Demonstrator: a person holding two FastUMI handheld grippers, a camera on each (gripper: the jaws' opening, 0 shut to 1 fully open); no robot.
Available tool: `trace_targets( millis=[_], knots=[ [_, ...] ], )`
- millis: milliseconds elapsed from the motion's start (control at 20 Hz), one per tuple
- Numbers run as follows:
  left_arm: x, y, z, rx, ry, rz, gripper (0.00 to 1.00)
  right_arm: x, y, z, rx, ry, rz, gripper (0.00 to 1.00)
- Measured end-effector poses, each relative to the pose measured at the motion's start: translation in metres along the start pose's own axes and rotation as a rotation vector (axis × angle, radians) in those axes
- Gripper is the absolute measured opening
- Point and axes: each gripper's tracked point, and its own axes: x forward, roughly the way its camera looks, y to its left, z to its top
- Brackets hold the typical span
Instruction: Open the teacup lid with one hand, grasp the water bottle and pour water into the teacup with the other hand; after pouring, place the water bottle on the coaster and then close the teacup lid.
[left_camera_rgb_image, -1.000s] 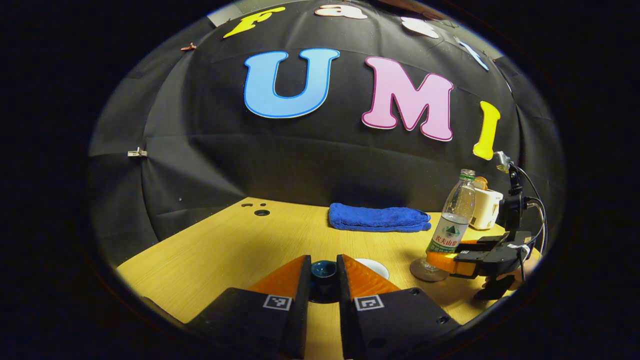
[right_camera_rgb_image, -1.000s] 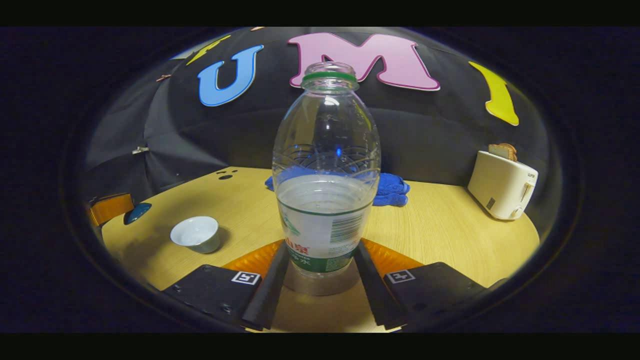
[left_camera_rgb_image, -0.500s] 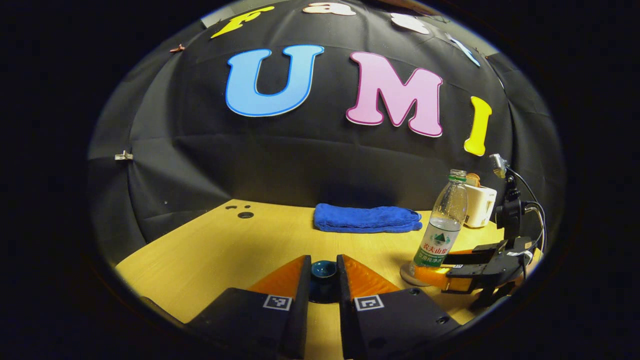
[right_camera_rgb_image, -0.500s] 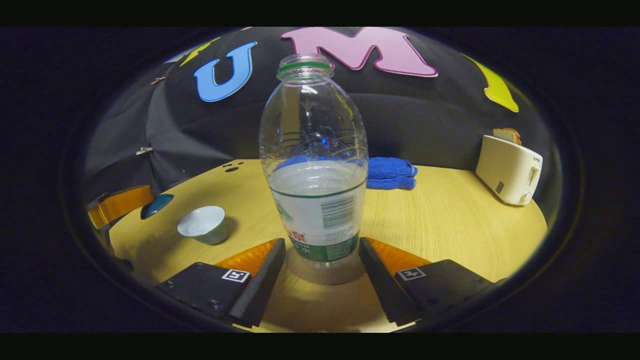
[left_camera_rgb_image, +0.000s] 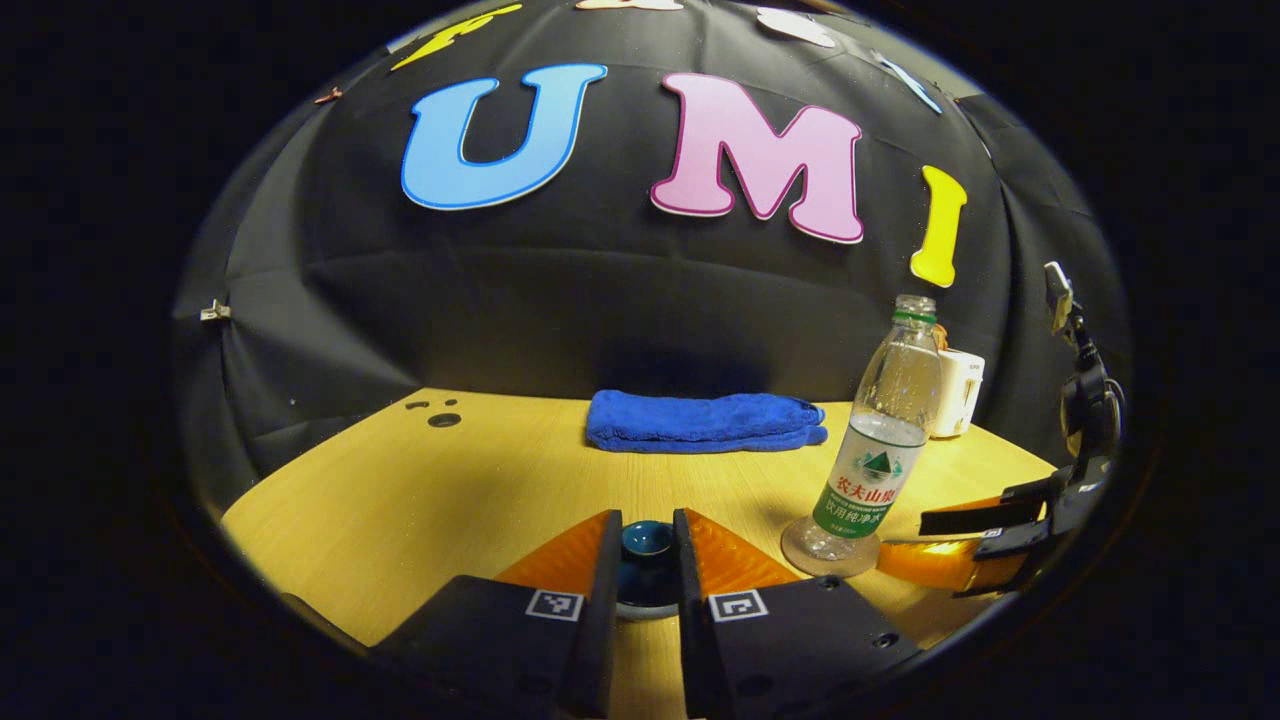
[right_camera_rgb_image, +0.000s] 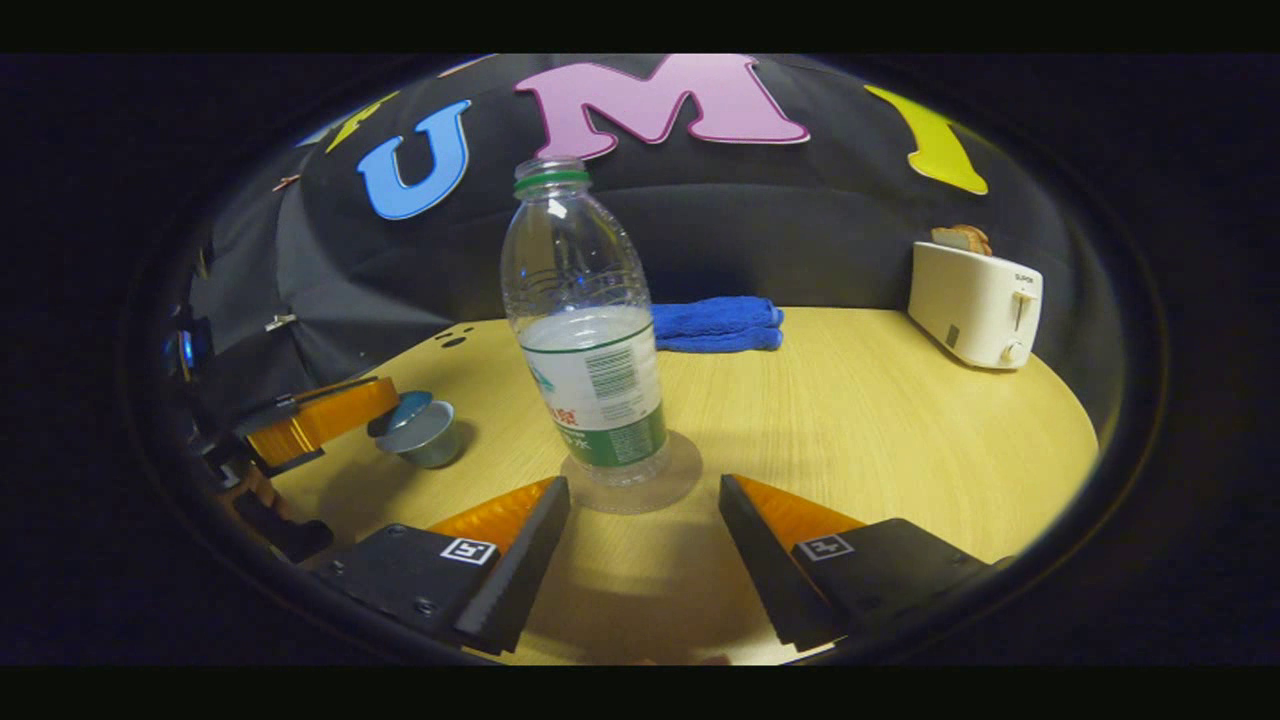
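Note:
The clear water bottle (right_camera_rgb_image: 590, 340), uncapped and part full, stands upright on the round coaster (right_camera_rgb_image: 680, 478). My right gripper (right_camera_rgb_image: 643, 490) is open, drawn back from the bottle with nothing between its fingers. In the left gripper view the bottle (left_camera_rgb_image: 880, 450) and coaster (left_camera_rgb_image: 800, 545) are at the right, with the right gripper (left_camera_rgb_image: 950, 540) beside them. My left gripper (left_camera_rgb_image: 647, 545) is shut on the dark teal lid (left_camera_rgb_image: 647, 560). From the right gripper view the lid (right_camera_rgb_image: 405, 408) sits tilted at the top of the pale teacup (right_camera_rgb_image: 430, 445), the left gripper's orange finger (right_camera_rgb_image: 320, 420) next to it.
A folded blue towel (left_camera_rgb_image: 705, 420) lies at the back of the wooden table (right_camera_rgb_image: 880, 440). A white toaster (right_camera_rgb_image: 975, 300) with bread stands at the back right. Small holes (left_camera_rgb_image: 440, 418) mark the table's far left corner.
My right gripper has let go of the bottle on the coaster and pulled back. My left gripper has carried the lid over to the teacup's top.

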Motion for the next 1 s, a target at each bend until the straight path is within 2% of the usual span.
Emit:
trace_targets(
  millis=[50,250,300,350,500,600,750,1000],
  knots=[
    [0.001,0.002,-0.002,0.003,0.006,0.009,0.31,-0.002,-0.003,0.004,0.005,-0.007,-0.004,0.93],
    [0.004,-0.001,-0.014,-0.002,0.045,0.003,0.34,-0.007,-0.012,0.016,0.018,-0.03,-0.018,0.97],
    [0.004,-0.001,-0.014,0.0,0.046,0.001,0.36,-0.008,-0.014,0.017,0.01,-0.034,-0.024,0.88],
    [0.003,-0.003,-0.015,0.008,0.046,0.0,0.37,-0.008,-0.016,0.02,0.004,-0.039,-0.027,0.97],
    [-0.001,-0.002,-0.015,0.035,0.061,0.022,0.84,-0.015,-0.015,0.029,0.013,-0.056,-0.025,0.97],
    [-0.01,-0.002,-0.001,0.028,0.038,0.028,0.97,-0.025,-0.016,0.04,0.014,-0.071,-0.029,0.97],
    [-0.033,0.001,0.035,0.026,0.004,0.044,0.98,-0.047,-0.013,0.072,0.003,-0.108,-0.042,0.97],
    [-0.079,-0.001,0.114,0.056,-0.024,0.048,0.98,-0.108,0.009,0.155,-0.051,-0.192,-0.032,0.96]
  ],
)
